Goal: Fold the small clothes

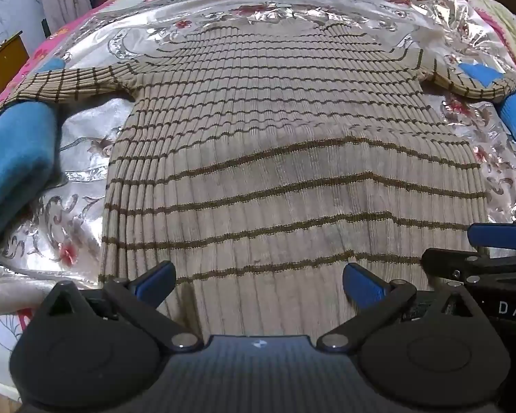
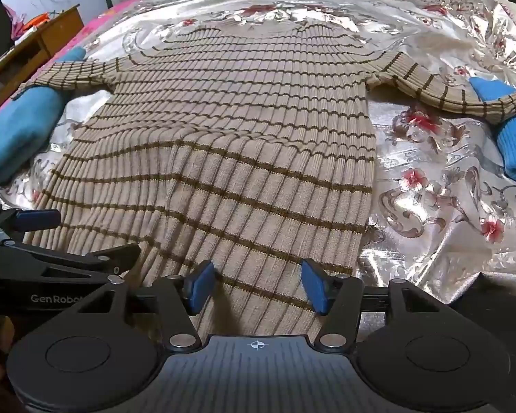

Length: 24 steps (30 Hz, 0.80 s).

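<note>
A beige ribbed sweater with thin brown stripes point(image 1: 258, 137) lies spread flat on a shiny floral bedcover, sleeves out to both sides with blue cuffs point(image 1: 13, 148). It also fills the right wrist view point(image 2: 223, 144). My left gripper point(image 1: 258, 284) is open, its blue pads either side of the sweater's near hem, left of middle. My right gripper point(image 2: 258, 285) is open over the hem near its right corner. Neither holds the cloth. The right gripper shows at the right edge of the left wrist view point(image 1: 492, 244).
The silvery floral bedcover point(image 2: 447, 189) covers the bed, with a pink-edged quilt point(image 1: 68, 27) beneath. A wooden cabinet point(image 2: 41, 48) stands off the bed's far left. The left gripper shows at the left edge of the right wrist view point(image 2: 34, 241).
</note>
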Each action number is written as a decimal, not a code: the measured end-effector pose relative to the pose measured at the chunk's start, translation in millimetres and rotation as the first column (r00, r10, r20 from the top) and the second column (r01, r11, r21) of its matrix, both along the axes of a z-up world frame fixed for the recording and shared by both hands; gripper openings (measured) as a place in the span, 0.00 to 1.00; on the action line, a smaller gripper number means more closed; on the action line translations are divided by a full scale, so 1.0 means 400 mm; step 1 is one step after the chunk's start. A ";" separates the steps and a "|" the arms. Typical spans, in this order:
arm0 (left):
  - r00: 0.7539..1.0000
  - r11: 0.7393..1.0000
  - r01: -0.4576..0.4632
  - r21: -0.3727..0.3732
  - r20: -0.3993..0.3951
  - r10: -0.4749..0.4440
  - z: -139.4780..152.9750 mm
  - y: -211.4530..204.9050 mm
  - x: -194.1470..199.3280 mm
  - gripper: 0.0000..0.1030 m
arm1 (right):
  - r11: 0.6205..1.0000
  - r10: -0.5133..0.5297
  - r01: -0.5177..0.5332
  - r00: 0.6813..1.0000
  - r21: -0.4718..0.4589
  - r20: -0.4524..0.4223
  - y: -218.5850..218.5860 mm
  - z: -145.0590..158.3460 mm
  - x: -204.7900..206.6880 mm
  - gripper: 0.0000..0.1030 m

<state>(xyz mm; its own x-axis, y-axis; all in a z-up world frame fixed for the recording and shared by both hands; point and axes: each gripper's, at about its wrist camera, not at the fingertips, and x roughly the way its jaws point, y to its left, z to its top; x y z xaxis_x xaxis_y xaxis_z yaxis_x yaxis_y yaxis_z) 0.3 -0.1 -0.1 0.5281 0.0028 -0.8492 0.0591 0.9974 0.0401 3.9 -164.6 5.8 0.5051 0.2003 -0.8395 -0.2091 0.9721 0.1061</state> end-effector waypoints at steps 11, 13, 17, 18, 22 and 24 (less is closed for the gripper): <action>1.000 1.000 -0.004 -0.012 -0.001 0.004 -0.018 0.008 -0.014 1.00 | 1.000 0.000 0.000 1.000 -0.016 0.004 0.011 0.001 -0.015 0.57; 1.000 1.000 -0.004 -0.013 -0.005 0.004 -0.014 0.007 -0.017 1.00 | 1.000 0.000 0.000 1.000 -0.017 0.004 0.012 0.001 -0.015 0.57; 1.000 1.000 -0.007 -0.017 -0.021 0.006 -0.009 0.002 0.001 1.00 | 1.000 0.000 0.000 1.000 -0.013 0.006 0.011 0.000 -0.018 0.58; 1.000 1.000 -0.007 -0.017 -0.022 0.006 -0.009 0.002 0.001 1.00 | 1.000 -0.001 0.001 1.000 -0.012 0.006 0.010 0.000 -0.019 0.58; 1.000 1.000 -0.007 -0.018 -0.022 0.006 -0.011 0.002 0.000 1.00 | 1.000 -0.001 0.001 1.000 -0.008 0.006 0.005 0.000 -0.021 0.58; 1.000 1.000 -0.007 -0.021 -0.024 0.007 -0.012 0.003 0.001 1.00 | 1.000 0.000 0.000 1.000 -0.006 0.006 0.002 -0.001 -0.021 0.58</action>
